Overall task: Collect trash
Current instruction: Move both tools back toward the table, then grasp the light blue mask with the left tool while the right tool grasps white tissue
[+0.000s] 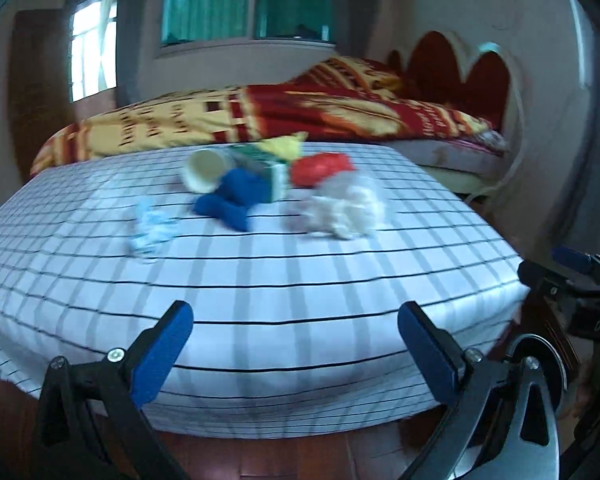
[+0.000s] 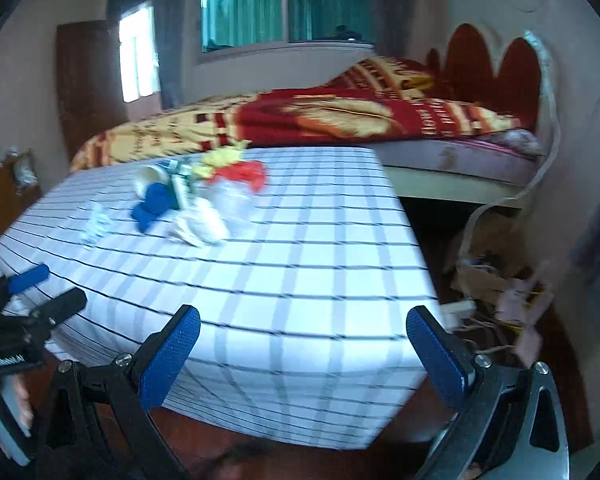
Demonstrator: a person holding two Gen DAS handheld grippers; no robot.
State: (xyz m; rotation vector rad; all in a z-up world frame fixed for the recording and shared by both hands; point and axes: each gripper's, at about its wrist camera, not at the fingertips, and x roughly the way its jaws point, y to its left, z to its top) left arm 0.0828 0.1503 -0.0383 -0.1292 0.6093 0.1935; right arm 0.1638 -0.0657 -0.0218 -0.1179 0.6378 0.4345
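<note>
A heap of trash lies on the far part of a table with a white checked cloth [image 1: 260, 280]. It holds a tipped paper cup [image 1: 204, 168], a blue crumpled wad [image 1: 232, 196], a green carton [image 1: 268, 168], a yellow wrapper [image 1: 284, 146], a red bag [image 1: 320, 168], a clear plastic bag [image 1: 348, 204] and a pale blue wrapper [image 1: 152, 228]. My left gripper [image 1: 294, 316] is open at the table's near edge, well short of the heap. My right gripper [image 2: 302, 322] is open too, over the near right corner of the cloth [image 2: 300, 280]. The heap [image 2: 204, 196] lies far left of it.
A bed with a red and yellow blanket [image 1: 260, 116] and a red headboard [image 1: 460, 68] stands behind the table. Boxes and cables [image 2: 496, 292] clutter the floor to the table's right. A wooden cabinet [image 2: 4, 200] is at the left. Windows [image 1: 244, 4] fill the back wall.
</note>
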